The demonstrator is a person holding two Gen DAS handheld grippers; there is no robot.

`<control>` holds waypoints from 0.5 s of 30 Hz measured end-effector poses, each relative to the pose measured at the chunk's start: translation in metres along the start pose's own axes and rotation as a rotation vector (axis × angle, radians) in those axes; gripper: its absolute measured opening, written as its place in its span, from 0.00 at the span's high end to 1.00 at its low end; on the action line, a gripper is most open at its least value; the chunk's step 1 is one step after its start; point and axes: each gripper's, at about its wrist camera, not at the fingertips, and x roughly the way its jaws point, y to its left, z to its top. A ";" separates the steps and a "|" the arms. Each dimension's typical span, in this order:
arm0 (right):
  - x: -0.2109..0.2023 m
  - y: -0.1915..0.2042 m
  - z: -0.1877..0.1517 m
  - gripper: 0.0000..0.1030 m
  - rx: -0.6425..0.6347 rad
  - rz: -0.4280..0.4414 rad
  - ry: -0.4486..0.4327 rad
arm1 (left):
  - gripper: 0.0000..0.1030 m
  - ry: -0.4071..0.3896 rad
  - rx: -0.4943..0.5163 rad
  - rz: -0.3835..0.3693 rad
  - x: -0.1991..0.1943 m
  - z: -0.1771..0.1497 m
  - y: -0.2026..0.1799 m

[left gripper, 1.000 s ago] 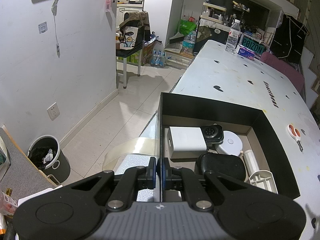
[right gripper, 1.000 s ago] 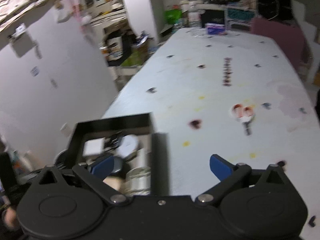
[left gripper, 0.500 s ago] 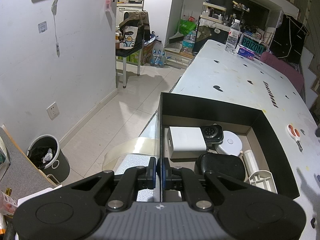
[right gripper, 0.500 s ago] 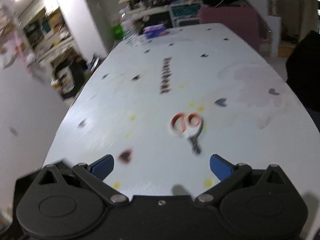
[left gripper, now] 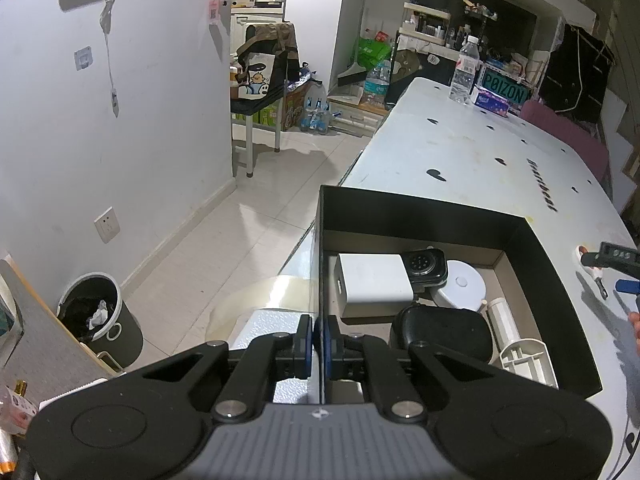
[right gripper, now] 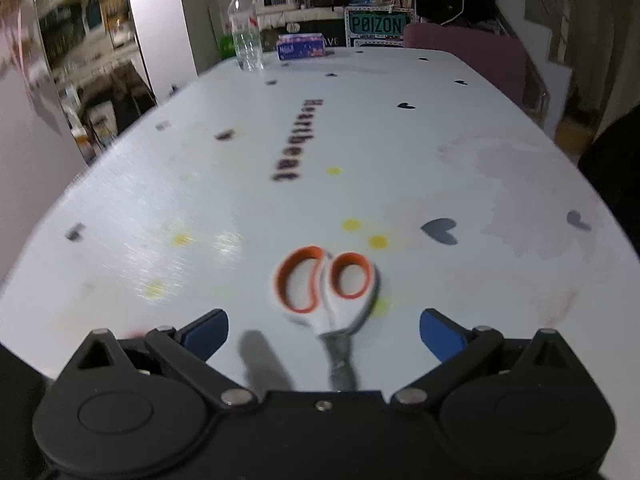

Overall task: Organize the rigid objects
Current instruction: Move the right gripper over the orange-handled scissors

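Scissors lie flat on the white table, between the spread jaws of the right gripper, untouched.

Orange-lined handle loops are pointed away from the gripper; the blades are cut off under its body, and the view is motion-blurred. The left gripper is clamped on the near wall of the black box, which holds a white block, a black watch and other items only partly seen.

Your right gripper body hides the scissors blades; your left gripper covers the box near wall.
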 end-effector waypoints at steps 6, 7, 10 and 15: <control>0.007 0.000 -0.003 0.08 -0.092 0.020 -0.033 | 0.95 -0.001 0.008 0.005 0.001 -0.002 -0.001; 0.007 0.000 -0.001 0.14 -0.096 0.027 -0.032 | 0.95 -0.001 0.009 0.006 0.001 -0.001 -0.001; 0.001 0.004 -0.001 0.44 -0.135 0.070 -0.051 | 0.95 -0.001 0.011 0.007 0.002 -0.001 -0.001; -0.007 0.018 -0.004 0.45 -0.193 0.027 -0.052 | 0.95 -0.001 0.010 0.005 0.002 -0.001 -0.001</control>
